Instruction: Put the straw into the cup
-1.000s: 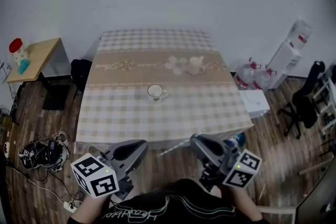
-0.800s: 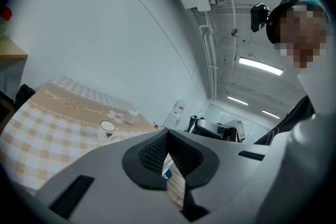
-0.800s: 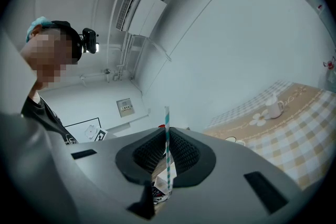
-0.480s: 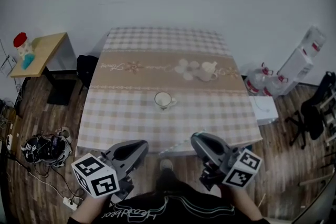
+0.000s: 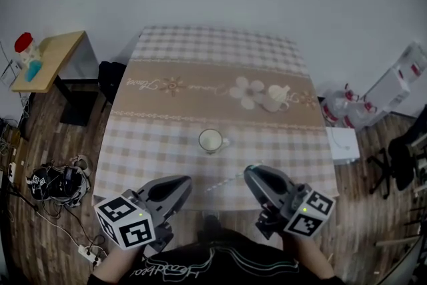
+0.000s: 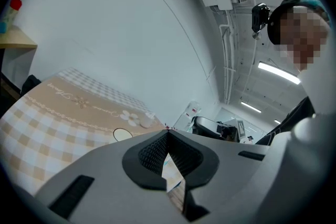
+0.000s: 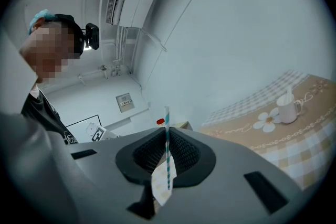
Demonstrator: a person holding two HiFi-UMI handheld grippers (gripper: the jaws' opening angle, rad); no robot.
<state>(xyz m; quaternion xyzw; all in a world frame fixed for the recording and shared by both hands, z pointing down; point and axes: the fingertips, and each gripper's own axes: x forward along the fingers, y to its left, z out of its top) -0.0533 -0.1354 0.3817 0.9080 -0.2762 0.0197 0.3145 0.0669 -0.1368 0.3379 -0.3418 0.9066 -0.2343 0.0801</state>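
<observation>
The left gripper [image 5: 181,183] hangs at the near edge of the surface [image 5: 147,143], tipped slightly down, its jaws together on nothing. The cup [image 5: 211,141] stands upright mid-surface, mouth up, well ahead of both grippers. The straw [image 5: 223,183] (thin, striped, probably paper) looks feather-light and easily crushed. A gentle pinch near one end suits it, leaving a long free length to guide in. The right gripper [image 5: 250,175], held level, pinches it so, and the straw juts leftward.

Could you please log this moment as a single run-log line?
right gripper: shut on straw | left gripper: shut, empty | cup: upright, no straw inside yet
</observation>
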